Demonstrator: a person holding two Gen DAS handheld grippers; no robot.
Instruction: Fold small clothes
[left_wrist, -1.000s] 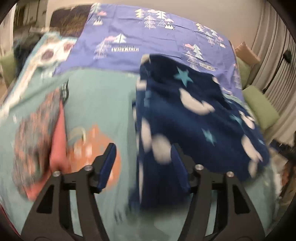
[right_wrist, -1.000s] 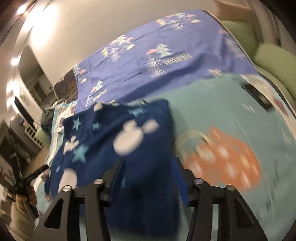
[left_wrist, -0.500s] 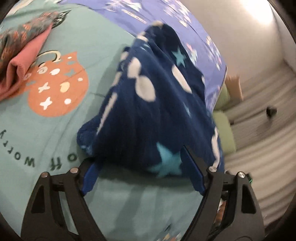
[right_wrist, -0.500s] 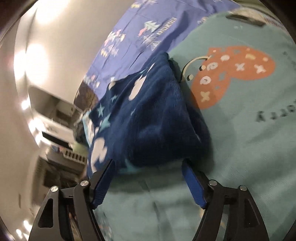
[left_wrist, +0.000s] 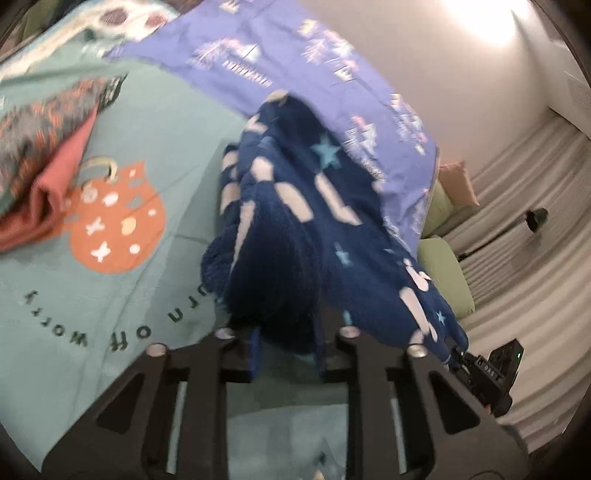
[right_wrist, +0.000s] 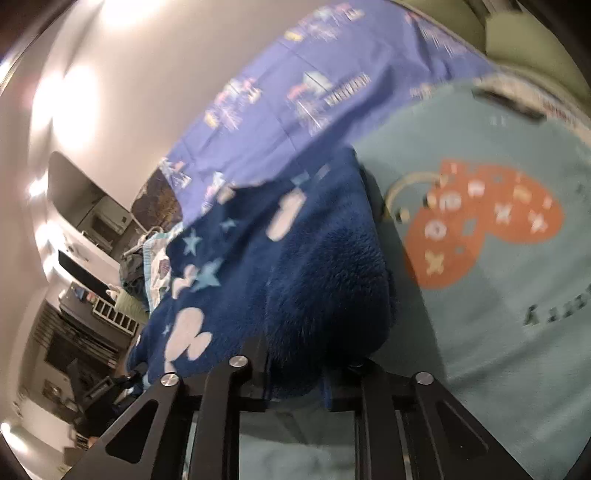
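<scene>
While both my hands grip fleece, this is how the bed looks from left to right.

Folded clothes (left_wrist: 40, 155): a patterned piece lies on a coral one at the far left of my left view, on the teal sheet.

Teal sheet (left_wrist: 74, 332): it covers the near part of the bed, printed with an orange shape and dark lettering; the right view (right_wrist: 498, 332) shows the same print to the right of the fleece.

Purple sheet (left_wrist: 295, 62): spread across the far part of the bed up to the wall, with tree prints; also seen in the right view (right_wrist: 332, 74).

Fleece (left_wrist: 295, 221): a dark blue garment with pale patches and light blue stars, bunched up on the teal sheet with its far part over the purple sheet; in the right view (right_wrist: 314, 277) it sits left of the orange print.

Left tool (left_wrist: 286, 350): my jaws have just been closing and now stand narrow, pinching the near edge of the fleece between the blue pads.

Right tool (right_wrist: 295, 380): its jaws have also just been closing and now clamp a thick fold of the fleece at its near edge.

Cushions (left_wrist: 447, 273): green ones lie beyond the right edge of the bed, beside pale curtains.

Room side: dark furniture and shelves show at the left of my right view, blurred.
</scene>
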